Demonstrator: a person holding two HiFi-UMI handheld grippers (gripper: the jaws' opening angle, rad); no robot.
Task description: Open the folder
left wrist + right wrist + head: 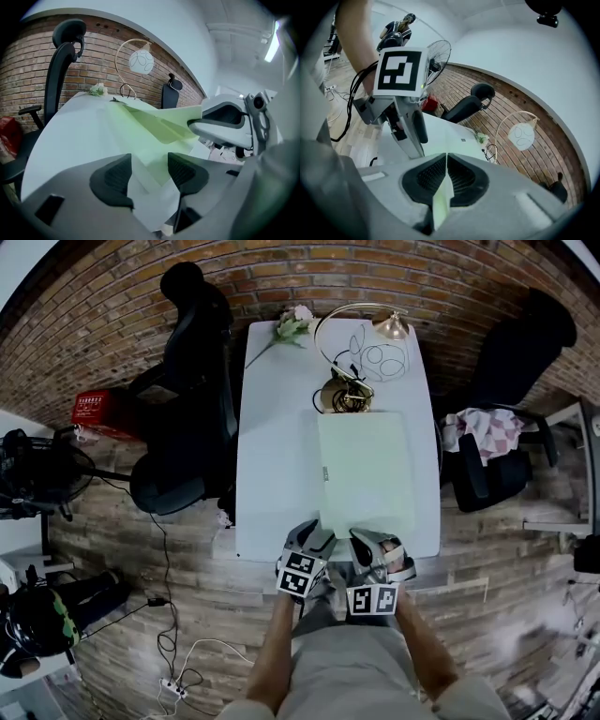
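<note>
**A:** Any readable text in that frame?

**B:** Hardly any. The red box [94, 411] on the floor to the left had white print, too small to read. The marker cube [399, 70] carried only black-and-white squares, no letters. There was a small grey tag [325, 473] on the folder's left edge, unreadable. The lamp [141, 62] shade had a face-like scribble on it, not writing.

**A:** Where was the folder?

**B:** The pale green folder [366, 470] lay on the right half of the white tabletop [277, 456], with its near edge at the person's side. The lamp base was just beyond its far edge, and a flower [292, 326] lay at the far left corner.

**A:** Claws?

**B:** The right claw [446, 174] had its pads together, clamped on the thin green cover edge. The left claw [150, 174] had its pads wide apart. The folder's near corner showed in the gap between them, and nothing was pressing on it.

**A:** Did the views disagree?

**B:** They complemented each other. From the head view the folder looked flat and both claws sat side by side at the near edge. Only the left gripper view showed the cover raised at an angle off the lower leaf, with the right claw holding it from the right. Only the right gripper view showed the pinch itself, plus a fan [439, 54] and a person [396, 32] standing far behind the left claw. Only the head view showed the black office chair [192, 399] to the left and the patterned cloth [487, 432] on the chair to the right.
</note>
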